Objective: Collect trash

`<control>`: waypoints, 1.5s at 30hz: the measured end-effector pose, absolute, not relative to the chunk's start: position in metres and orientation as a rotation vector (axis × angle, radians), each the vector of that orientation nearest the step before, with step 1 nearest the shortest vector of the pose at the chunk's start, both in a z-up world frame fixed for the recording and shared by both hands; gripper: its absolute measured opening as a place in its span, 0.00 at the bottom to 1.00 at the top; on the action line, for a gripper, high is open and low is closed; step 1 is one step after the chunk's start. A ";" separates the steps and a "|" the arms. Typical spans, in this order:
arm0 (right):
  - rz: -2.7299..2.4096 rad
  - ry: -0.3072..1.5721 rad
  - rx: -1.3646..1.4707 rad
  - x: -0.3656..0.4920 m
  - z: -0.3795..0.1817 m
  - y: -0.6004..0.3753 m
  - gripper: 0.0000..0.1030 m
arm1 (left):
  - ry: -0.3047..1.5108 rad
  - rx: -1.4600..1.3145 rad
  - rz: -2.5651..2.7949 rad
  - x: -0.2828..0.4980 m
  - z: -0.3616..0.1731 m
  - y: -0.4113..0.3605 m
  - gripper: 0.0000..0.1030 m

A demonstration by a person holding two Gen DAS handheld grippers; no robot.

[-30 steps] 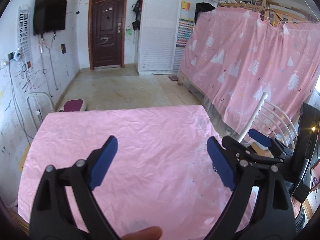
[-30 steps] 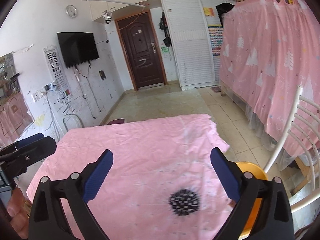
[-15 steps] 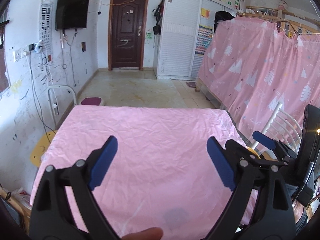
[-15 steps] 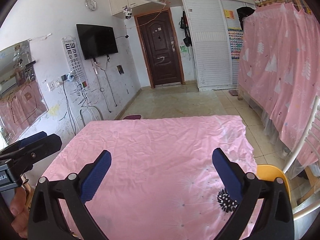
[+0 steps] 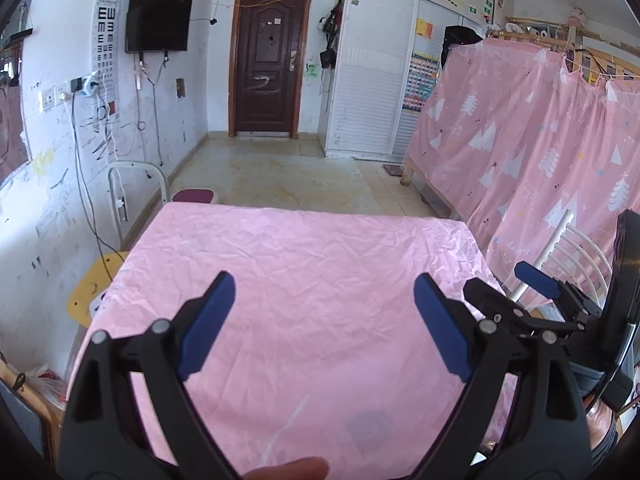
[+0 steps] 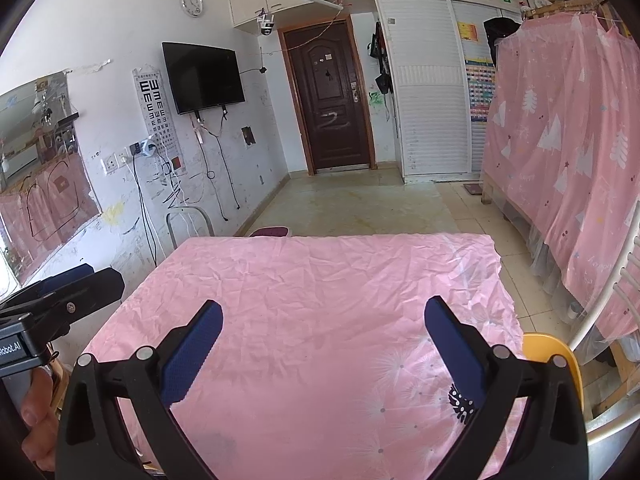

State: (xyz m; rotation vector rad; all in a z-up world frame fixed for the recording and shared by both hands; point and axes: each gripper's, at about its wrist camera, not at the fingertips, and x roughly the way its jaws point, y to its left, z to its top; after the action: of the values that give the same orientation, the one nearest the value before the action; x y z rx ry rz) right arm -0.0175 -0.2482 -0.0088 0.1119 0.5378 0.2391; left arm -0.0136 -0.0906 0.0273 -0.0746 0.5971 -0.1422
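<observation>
A table under a wrinkled pink cloth (image 5: 312,272) fills the lower half of both views; it also shows in the right wrist view (image 6: 332,296). No trash shows on it. My left gripper (image 5: 324,300) is open and empty above the near part of the cloth. My right gripper (image 6: 322,334) is open and empty, also above the cloth. The right gripper shows at the right edge of the left wrist view (image 5: 536,292). The left gripper shows at the left edge of the right wrist view (image 6: 64,292).
A yellow chair seat (image 6: 556,356) stands at the table's right, another (image 5: 90,292) at its left. A white chair back (image 5: 576,256) is on the right. A pink curtain (image 5: 540,152) hangs over a bed frame. A plastic bag (image 5: 42,376) lies low on the left.
Both grippers have tilted up and pulled back, so more of the room and the far table edge shows. Both stay open and empty.
</observation>
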 end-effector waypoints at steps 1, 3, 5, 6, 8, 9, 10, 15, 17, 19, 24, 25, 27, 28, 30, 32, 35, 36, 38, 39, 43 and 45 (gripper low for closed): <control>0.239 0.537 0.110 -0.018 -0.009 -0.248 0.88 | 0.598 -0.076 -0.142 -0.014 0.027 -0.090 0.85; 0.240 0.536 0.107 -0.018 -0.008 -0.247 0.88 | 0.598 -0.076 -0.141 -0.014 0.027 -0.091 0.85; 0.240 0.536 0.106 -0.018 -0.008 -0.247 0.88 | 0.599 -0.079 -0.141 -0.014 0.026 -0.089 0.85; 0.240 0.536 0.106 -0.017 -0.008 -0.247 0.88 | 0.600 -0.080 -0.141 -0.014 0.027 -0.089 0.85; 0.241 0.537 0.105 -0.017 -0.008 -0.246 0.88 | 0.599 -0.080 -0.141 -0.014 0.027 -0.089 0.85; 0.241 0.537 0.105 -0.017 -0.008 -0.246 0.88 | 0.599 -0.080 -0.141 -0.014 0.027 -0.089 0.85; 0.241 0.537 0.106 -0.017 -0.008 -0.246 0.88 | 0.599 -0.080 -0.141 -0.014 0.026 -0.089 0.85; 0.240 0.538 0.107 -0.017 -0.009 -0.246 0.88 | 0.601 -0.082 -0.138 -0.013 0.026 -0.088 0.85; 0.241 0.538 0.108 -0.017 -0.009 -0.246 0.88 | 0.601 -0.083 -0.139 -0.013 0.026 -0.087 0.85; 0.241 0.538 0.108 -0.017 -0.009 -0.246 0.88 | 0.601 -0.082 -0.139 -0.014 0.026 -0.087 0.85; 0.242 0.540 0.106 -0.018 -0.008 -0.245 0.88 | 0.601 -0.083 -0.138 -0.013 0.026 -0.087 0.85; 0.243 0.540 0.105 -0.018 -0.008 -0.244 0.88 | 0.601 -0.083 -0.138 -0.014 0.026 -0.087 0.85; 0.244 0.539 0.104 -0.019 -0.008 -0.244 0.88 | 0.601 -0.083 -0.139 -0.013 0.026 -0.087 0.85; 0.244 0.539 0.104 -0.019 -0.008 -0.244 0.88 | 0.601 -0.083 -0.139 -0.013 0.026 -0.087 0.85; 0.245 0.540 0.105 -0.019 -0.008 -0.244 0.88 | 0.602 -0.084 -0.139 -0.013 0.026 -0.086 0.85; 0.245 0.541 0.105 -0.019 -0.008 -0.244 0.88 | 0.601 -0.083 -0.139 -0.013 0.026 -0.087 0.85; 0.245 0.541 0.105 -0.019 -0.007 -0.244 0.88 | 0.602 -0.083 -0.139 -0.013 0.026 -0.086 0.85; 0.246 0.541 0.104 -0.020 -0.007 -0.244 0.88 | 0.601 -0.082 -0.139 -0.014 0.026 -0.086 0.85; 0.246 0.542 0.102 -0.020 -0.008 -0.243 0.88 | 0.602 -0.083 -0.139 -0.013 0.026 -0.086 0.85; 0.246 0.542 0.102 -0.020 -0.008 -0.243 0.88 | 0.601 -0.082 -0.139 -0.013 0.026 -0.087 0.85; 0.246 0.543 0.102 -0.020 -0.009 -0.243 0.88 | 0.597 -0.079 -0.137 -0.013 0.026 -0.086 0.85; 0.246 0.544 0.103 -0.020 -0.009 -0.243 0.88 | 0.597 -0.080 -0.136 -0.013 0.026 -0.084 0.85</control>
State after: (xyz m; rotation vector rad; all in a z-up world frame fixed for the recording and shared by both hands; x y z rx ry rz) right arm -0.0199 -0.2431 -0.0092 0.1026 0.5437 0.2460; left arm -0.0127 -0.0838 0.0260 -0.0804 0.5967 -0.1364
